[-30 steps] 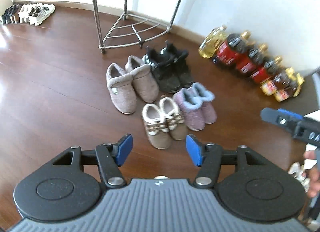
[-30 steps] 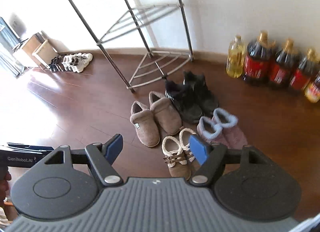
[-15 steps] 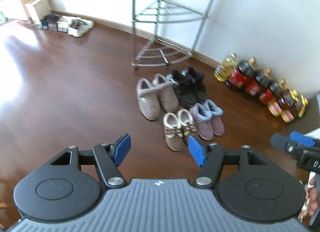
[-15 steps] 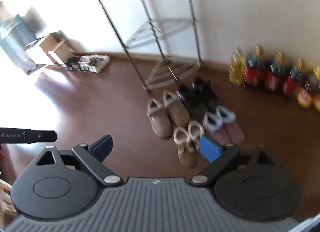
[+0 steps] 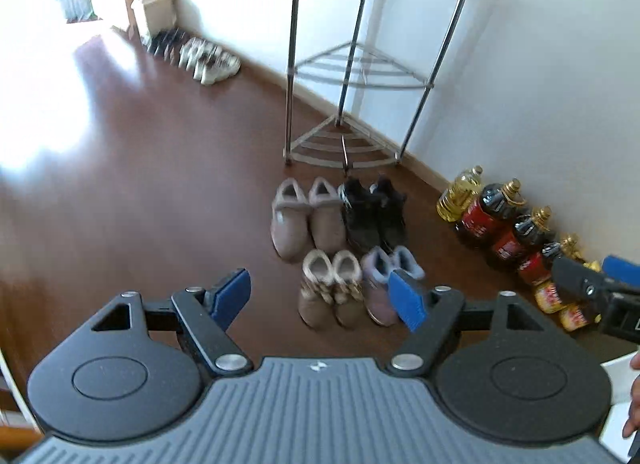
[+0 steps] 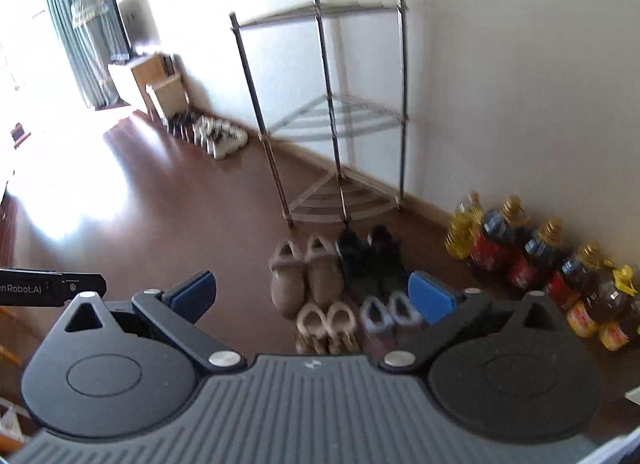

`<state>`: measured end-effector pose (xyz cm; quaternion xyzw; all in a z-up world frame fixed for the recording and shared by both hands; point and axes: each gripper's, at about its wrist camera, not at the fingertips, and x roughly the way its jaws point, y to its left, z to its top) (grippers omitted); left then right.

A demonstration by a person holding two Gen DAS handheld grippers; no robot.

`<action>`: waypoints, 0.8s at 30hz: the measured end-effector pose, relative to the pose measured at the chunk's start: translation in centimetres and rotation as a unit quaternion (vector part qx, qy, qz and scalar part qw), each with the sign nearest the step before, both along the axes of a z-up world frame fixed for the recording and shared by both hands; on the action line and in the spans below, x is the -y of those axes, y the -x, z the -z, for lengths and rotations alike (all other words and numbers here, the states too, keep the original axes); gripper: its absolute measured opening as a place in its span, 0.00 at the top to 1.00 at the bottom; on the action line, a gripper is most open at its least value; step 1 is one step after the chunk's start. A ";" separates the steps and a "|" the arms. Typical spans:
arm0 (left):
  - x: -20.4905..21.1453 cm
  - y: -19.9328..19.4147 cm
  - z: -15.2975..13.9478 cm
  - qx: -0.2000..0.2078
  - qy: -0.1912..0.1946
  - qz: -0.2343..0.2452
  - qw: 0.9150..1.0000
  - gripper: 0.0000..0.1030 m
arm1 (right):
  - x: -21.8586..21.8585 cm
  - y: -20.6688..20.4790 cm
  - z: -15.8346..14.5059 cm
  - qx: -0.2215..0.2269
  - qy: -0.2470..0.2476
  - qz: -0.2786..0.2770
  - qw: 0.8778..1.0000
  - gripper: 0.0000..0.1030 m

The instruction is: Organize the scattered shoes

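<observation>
While both grippers' jaws gape empty, right opening: shoes (image 5: 340, 248) paired lengthwise, toes seemingly camera-ward.

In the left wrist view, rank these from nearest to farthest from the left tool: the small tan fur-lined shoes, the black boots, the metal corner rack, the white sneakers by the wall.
1. Small tan fur-lined shoes, just ahead of the left tool.
2. Black boots, behind them.
3. Metal corner rack, against the wall.
4. White sneakers, far left along the wall.
</observation>
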<state>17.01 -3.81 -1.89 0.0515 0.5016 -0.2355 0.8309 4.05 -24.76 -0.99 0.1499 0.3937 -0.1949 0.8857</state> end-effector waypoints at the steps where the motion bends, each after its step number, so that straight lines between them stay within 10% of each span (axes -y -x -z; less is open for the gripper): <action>1: 0.3 1.2 -0.2 -0.004 0.002 0.000 1.000 0.25 | 0.9 1.0 -0.1 -0.010 -0.004 -0.006 1.000 0.01; 24: -3.5 12.3 -3.6 0.018 -0.057 0.002 0.998 0.24 | -4.8 10.7 -1.2 -0.006 -0.019 -0.001 1.000 0.01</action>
